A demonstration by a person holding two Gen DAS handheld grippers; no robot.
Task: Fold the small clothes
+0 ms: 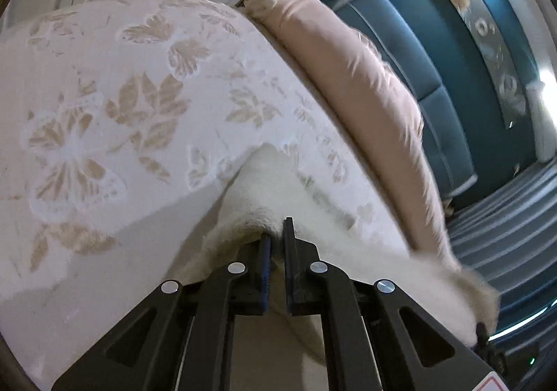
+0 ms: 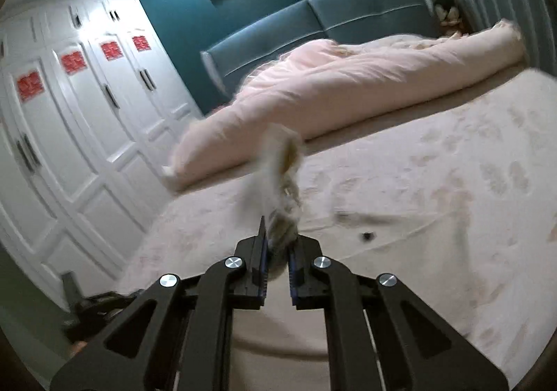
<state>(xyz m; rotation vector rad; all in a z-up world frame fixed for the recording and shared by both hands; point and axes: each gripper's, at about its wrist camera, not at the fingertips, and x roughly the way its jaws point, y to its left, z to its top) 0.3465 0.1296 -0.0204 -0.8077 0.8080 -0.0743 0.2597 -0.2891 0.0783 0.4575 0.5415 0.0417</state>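
A small fluffy cream garment (image 1: pixel 264 196) is stretched over the bed's floral sheet (image 1: pixel 139 105). My left gripper (image 1: pixel 276 234) is shut on a bunched fold of it, and the fabric runs off to the lower right of the left wrist view. In the right wrist view my right gripper (image 2: pixel 278 234) is shut on another part of the same cream garment (image 2: pixel 283 182), which rises blurred above the fingertips and shows a tan patch. The other gripper's tip (image 1: pixel 482 332) shows faintly at the cloth's far end.
A rolled pink duvet (image 2: pixel 348 85) lies along the teal padded headboard (image 2: pixel 348 18). White wardrobe doors (image 2: pixel 87 105) with red stickers stand beside the bed. A small dark object (image 2: pixel 366 235) lies on the sheet. Striped bedding or rug (image 1: pixel 504 217) shows at the bed's far side.
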